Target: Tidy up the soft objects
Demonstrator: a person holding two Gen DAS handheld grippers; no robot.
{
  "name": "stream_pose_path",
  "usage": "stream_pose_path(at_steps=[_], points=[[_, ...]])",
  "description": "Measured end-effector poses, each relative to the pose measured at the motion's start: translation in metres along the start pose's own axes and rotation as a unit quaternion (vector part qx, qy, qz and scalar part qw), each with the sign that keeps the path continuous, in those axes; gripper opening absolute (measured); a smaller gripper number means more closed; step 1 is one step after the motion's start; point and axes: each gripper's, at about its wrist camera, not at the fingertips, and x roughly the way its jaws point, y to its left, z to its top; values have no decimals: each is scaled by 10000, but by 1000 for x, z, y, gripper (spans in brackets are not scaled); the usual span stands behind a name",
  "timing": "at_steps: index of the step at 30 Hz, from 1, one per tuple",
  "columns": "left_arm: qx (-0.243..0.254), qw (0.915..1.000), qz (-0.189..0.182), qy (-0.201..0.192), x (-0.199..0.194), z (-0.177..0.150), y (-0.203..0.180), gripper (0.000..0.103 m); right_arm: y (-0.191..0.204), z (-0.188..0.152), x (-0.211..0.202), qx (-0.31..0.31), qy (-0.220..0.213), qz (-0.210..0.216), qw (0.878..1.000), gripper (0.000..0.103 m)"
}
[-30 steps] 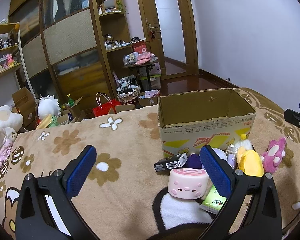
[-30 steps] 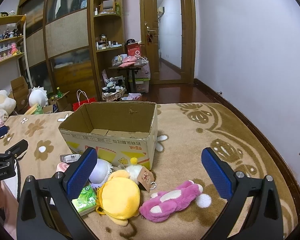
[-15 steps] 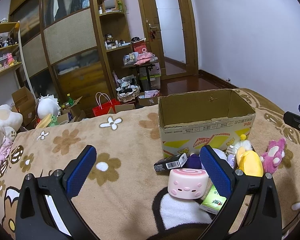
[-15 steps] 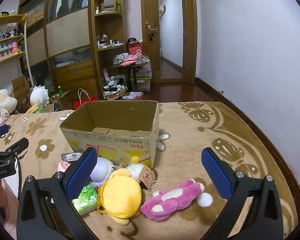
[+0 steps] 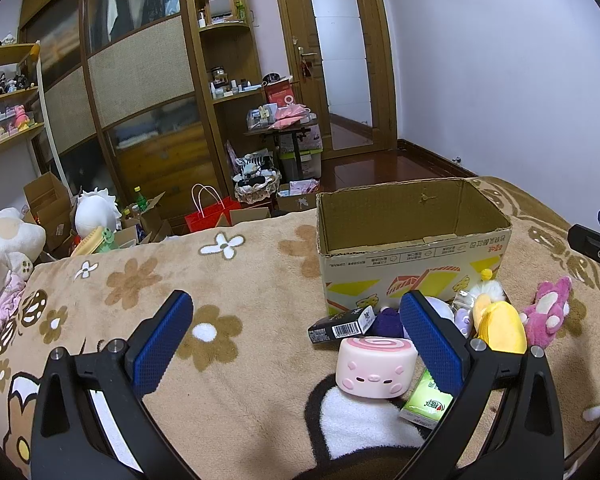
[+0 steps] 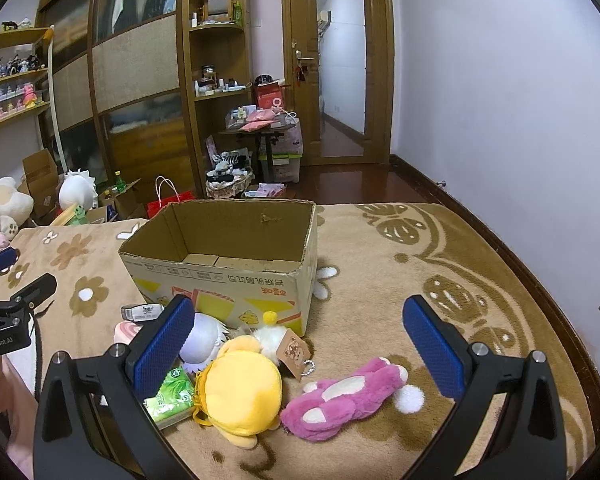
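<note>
**Nothing picked yet: choosing the first toy**

Right now both my tongs are spread wide and hold nothing. My left gripper (image 5: 296, 344) hovers low over the flowered blanket (image 5: 228, 280), with the pink roll plush (image 5: 374, 368) just inside its right-hand finger. My right gripper (image 6: 296, 344) hangs above the heap on the other side, where the yellow plush (image 6: 240, 394) and the magenta plush (image 6: 348, 398) lie between its fingers.

All the soft things sit bunched against the near wall of the cardboard box (image 6: 228, 280), which stands open and looks empty; I judge that is where they belong.

To do this well, I would start with the magenta plush, since it lies apart from the rest. I should centre the tongs across its body, not a limb, come straight down, and squeeze firmly enough that the stuffing does not slip out. The green tissue pack (image 6: 172, 396) lies touching the yellow plush, and a dark carton (image 5: 340, 324) lies beside the roll; I must not catch either one along with a toy. Then lift clear of the box rim before releasing.
</note>
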Motion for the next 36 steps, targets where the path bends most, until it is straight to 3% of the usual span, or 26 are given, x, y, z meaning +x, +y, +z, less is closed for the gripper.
stream_pose_path(at_steps=[36], points=[[-4,10000,-14,6,0,-1,1,102,2,-2,0,1,6,-5,10000,103]])
